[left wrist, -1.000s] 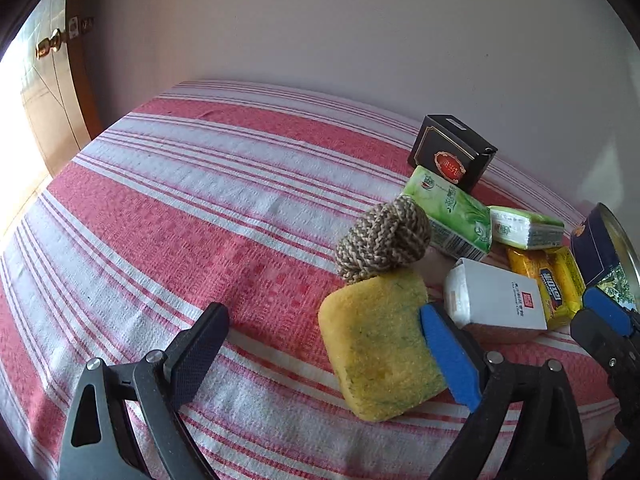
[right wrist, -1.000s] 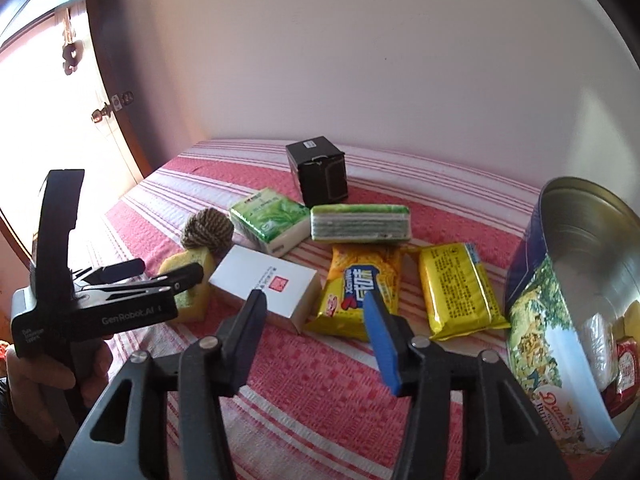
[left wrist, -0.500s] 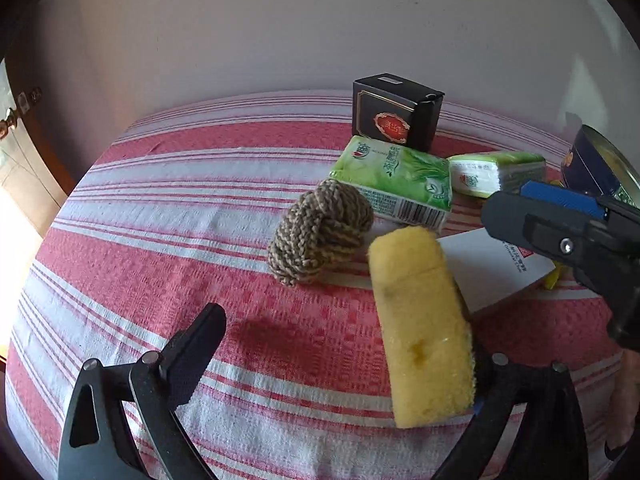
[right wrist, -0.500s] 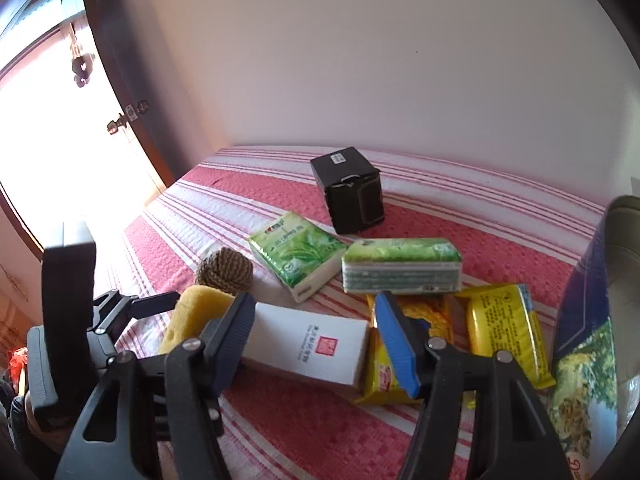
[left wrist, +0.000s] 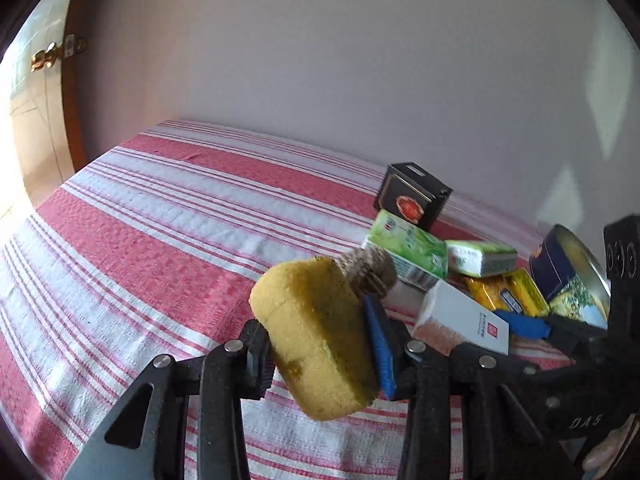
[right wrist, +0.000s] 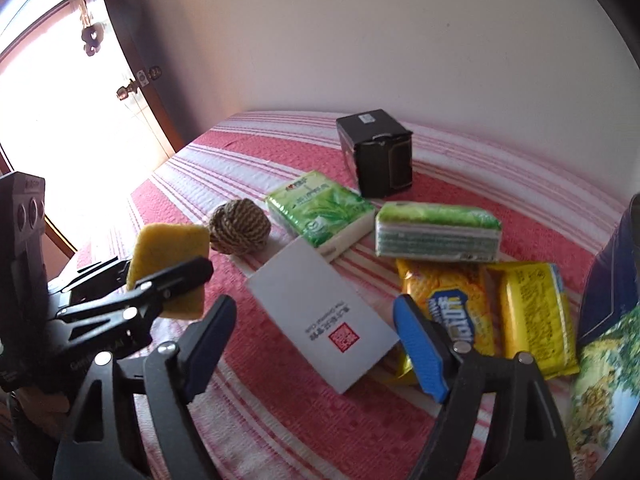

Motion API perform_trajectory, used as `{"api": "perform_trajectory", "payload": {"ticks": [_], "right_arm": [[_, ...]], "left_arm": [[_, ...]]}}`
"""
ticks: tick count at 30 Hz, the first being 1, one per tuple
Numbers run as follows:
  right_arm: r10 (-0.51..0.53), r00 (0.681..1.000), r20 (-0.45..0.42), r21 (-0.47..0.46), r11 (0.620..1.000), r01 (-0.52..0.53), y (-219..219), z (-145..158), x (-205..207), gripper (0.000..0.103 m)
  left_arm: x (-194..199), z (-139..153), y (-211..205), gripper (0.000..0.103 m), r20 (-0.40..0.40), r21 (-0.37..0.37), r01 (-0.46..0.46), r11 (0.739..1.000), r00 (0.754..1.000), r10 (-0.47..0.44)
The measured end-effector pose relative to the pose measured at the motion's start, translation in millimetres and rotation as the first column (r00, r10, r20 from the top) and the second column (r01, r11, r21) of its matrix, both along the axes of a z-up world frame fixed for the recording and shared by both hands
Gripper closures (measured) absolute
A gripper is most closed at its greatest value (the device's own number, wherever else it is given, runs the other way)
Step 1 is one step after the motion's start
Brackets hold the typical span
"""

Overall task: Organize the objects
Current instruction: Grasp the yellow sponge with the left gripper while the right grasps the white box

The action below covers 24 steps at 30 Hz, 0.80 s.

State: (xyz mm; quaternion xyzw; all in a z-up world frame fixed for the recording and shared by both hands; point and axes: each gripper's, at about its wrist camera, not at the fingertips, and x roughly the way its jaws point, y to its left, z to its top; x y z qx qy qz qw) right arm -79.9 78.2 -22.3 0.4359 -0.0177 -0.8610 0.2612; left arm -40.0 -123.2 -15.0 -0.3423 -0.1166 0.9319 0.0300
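Observation:
A yellow sponge [left wrist: 320,336] hangs clear of the striped cloth between the fingers of my left gripper [left wrist: 316,332], whose jaws are closing and press on its sides. The right wrist view shows the same sponge [right wrist: 168,256] held at the left. My right gripper [right wrist: 316,320] hovers over a white box [right wrist: 320,312] with a red stamp. Its jaws are opening, and the box lies below and between the fingers, untouched. A brown rope ball [right wrist: 240,232] sits just behind the sponge.
On the red and white striped cloth [left wrist: 160,240] lie two green tissue packs [right wrist: 320,208] [right wrist: 438,230], a black box [right wrist: 376,156] and two yellow biscuit packs [right wrist: 452,304] [right wrist: 532,312]. An open round tin [left wrist: 568,272] stands at the right. A door is at far left.
My left gripper has closed on the sponge and lifted it off the cloth. My right gripper has widened and come down closer over the white box.

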Motion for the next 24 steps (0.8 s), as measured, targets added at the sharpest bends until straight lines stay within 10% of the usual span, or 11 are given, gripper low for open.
{"api": "perform_trajectory", "payload": {"ticks": [8,11,13,24], "right_arm": [[-0.034,0.996,-0.077,0.187,0.981,0.047,-30.4,-12.4,1.8,0.015],[-0.025,0.995,-0.093,0.254,0.966,0.048,-38.8,-14.6,1.6,0.041],[-0.014,0.996,-0.092,0.249,0.968,0.037,-39.4,-13.1,4.4,0.062],[-0.060,0.986,-0.155,-0.051,0.997,0.052,7.6,24.4,31.2,0.062]], "left_arm": [[-16.2,-2.1,-23.1,0.061,-0.012,-0.005,-0.093,0.996,0.996,0.092],[-14.9,-2.2,-25.9,0.061,-0.012,0.004,-0.088,0.996,0.996,0.088],[-14.4,-2.3,-25.7,0.061,-0.013,0.002,-0.084,0.996,0.996,0.084],[9.1,14.1,-17.8,0.061,-0.174,-0.002,-0.124,0.992,0.977,0.122]]}}
